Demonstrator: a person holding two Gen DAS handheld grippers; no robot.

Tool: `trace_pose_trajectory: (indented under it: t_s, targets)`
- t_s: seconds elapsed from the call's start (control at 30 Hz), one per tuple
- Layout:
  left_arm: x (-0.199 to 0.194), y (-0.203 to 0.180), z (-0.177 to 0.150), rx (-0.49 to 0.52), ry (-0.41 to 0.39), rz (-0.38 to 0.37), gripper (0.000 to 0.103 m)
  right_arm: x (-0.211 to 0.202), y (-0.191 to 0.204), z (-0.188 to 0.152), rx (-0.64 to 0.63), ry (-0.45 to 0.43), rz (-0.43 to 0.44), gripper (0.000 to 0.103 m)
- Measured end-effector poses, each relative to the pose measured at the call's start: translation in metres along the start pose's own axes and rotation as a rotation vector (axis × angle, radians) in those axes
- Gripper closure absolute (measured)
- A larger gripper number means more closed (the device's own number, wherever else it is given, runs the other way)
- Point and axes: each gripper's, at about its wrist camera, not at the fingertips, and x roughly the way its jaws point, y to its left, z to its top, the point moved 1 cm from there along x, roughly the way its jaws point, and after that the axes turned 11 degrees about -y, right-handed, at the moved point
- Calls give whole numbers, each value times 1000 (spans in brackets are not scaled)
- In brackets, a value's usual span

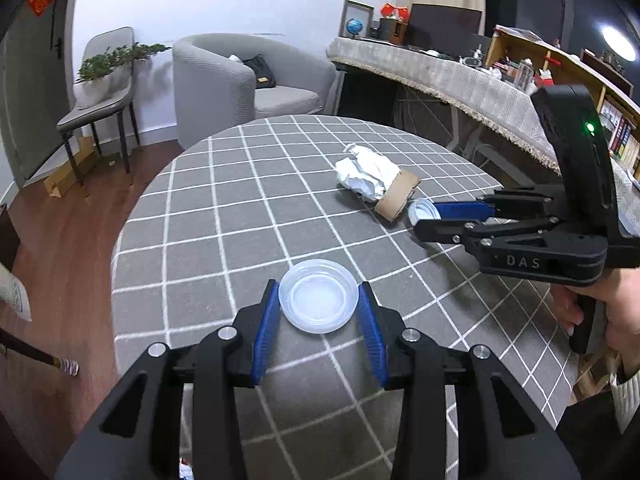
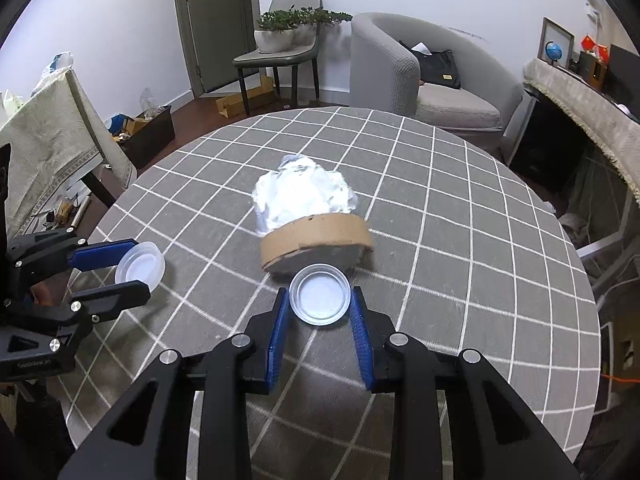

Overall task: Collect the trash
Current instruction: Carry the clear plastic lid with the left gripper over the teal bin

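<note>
I've got a plastic lid [image 1: 319, 296] clamped in the left gripper [image 1: 319, 312] and a smaller cap [image 2: 319, 300] in the right gripper [image 2: 319, 312], whose jaws sit just short of the cardboard ring [image 2: 316, 240].

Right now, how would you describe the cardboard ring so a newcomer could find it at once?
On the round table with the grey checked cloth, look near the middle. The cardboard ring lies against the crumpled white paper; it is the only brown thing there, a short open hoop.
</note>
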Motion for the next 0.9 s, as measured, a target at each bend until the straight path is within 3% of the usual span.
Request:
trace_pose_trajectory:
  t_s: [0.63, 0.9]
  targets:
    - [-55, 11, -20, -35, -31, 87, 61, -30, 66, -9, -14, -69, 84, 72]
    - [-76, 47, -30, -74, -44, 166, 61, -31, 93, -5, -33, -103, 121, 72]
